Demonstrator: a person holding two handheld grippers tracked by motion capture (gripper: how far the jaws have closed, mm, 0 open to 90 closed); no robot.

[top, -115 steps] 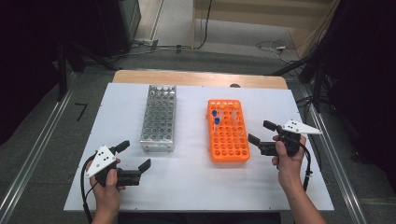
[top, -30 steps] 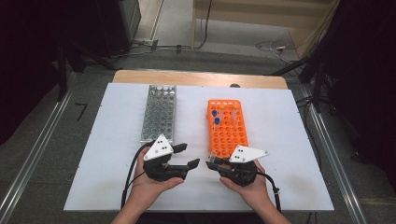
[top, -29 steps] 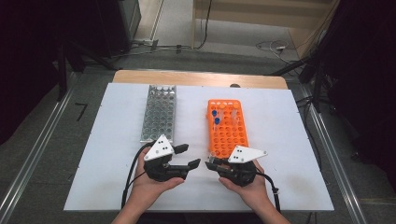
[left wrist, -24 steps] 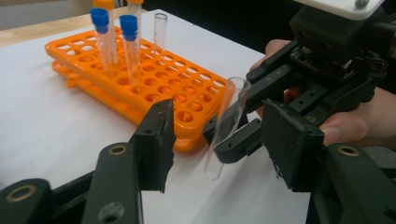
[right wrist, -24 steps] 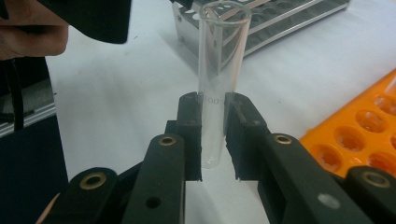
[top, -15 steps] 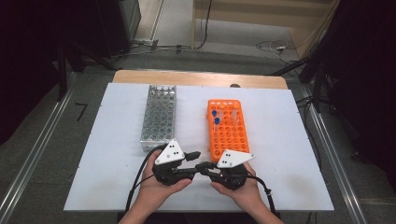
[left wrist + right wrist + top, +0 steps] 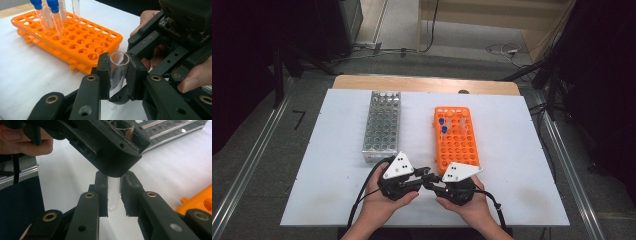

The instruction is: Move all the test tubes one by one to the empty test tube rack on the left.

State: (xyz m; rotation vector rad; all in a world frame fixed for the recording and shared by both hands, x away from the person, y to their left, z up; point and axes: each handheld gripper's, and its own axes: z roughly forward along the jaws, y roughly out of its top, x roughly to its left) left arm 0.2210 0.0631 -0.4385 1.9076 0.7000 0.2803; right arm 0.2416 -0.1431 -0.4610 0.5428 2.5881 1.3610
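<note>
Standing between both tools, the clear test tube point(image 7: 118, 72) has its long axis near upright, open mouth up and rounded bottom down toward the counter point(image 7: 337, 130). The left tool point(image 7: 118, 75) has just been closing and now pinches the tube near its mouth; the right tool point(image 7: 113, 192) is clamped on its lower part. Both meet at the counter's near edge, just in front of the orange rack point(image 7: 455, 140), which lies straight ahead; the metal rack point(image 7: 382, 127) sits ahead and to the left, nearer the left hand point(image 7: 379, 202)
</note>
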